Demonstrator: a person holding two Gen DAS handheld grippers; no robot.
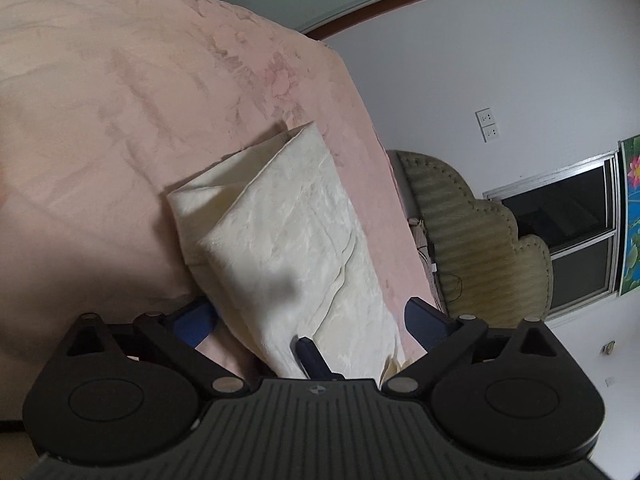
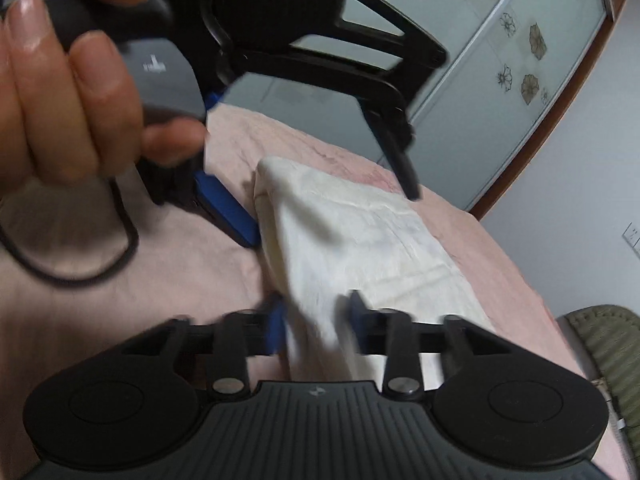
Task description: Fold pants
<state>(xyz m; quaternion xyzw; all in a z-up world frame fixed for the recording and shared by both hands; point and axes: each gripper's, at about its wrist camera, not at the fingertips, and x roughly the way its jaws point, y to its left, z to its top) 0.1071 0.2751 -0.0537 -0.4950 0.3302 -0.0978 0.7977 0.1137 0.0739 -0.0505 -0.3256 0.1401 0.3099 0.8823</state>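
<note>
Pants [image 1: 288,240], cream, lying folded into a long narrow stack on the pink bed cover [image 1: 100,120], near the bed's edge by the wall side. Upper end showing an open flap, layers not lining up there.

Right claw [image 2: 316,324] pinching the near end of pants between blue pads, cloth bunching up through the gap; frame blurring, so grip depth hard to judge. Left claw [image 1: 308,320] standing wide open astride the near end of pants, pads not pressing on cloth. In right wrist view, left claw hanging above the far part of the stack, one pad just beside the cloth edge, the person's hand [image 2: 76,92] wrapping the handle.

Risks, judging only:
- Gripping with one claw only → pulling or lifting likely dragging the whole stack, layers sliding apart, fold skewing.
- Pinching maybe only top layers → bottom layer staying behind on the cover.
- Soft cover wrinkling under drag, catching cloth.
- Stack sitting near bed edge → hard pull possibly tipping it off toward the green chair [image 1: 472,240].
- Open pad of left claw snagging the loose flap.

Containers: none showing, nothing to report.
</note>
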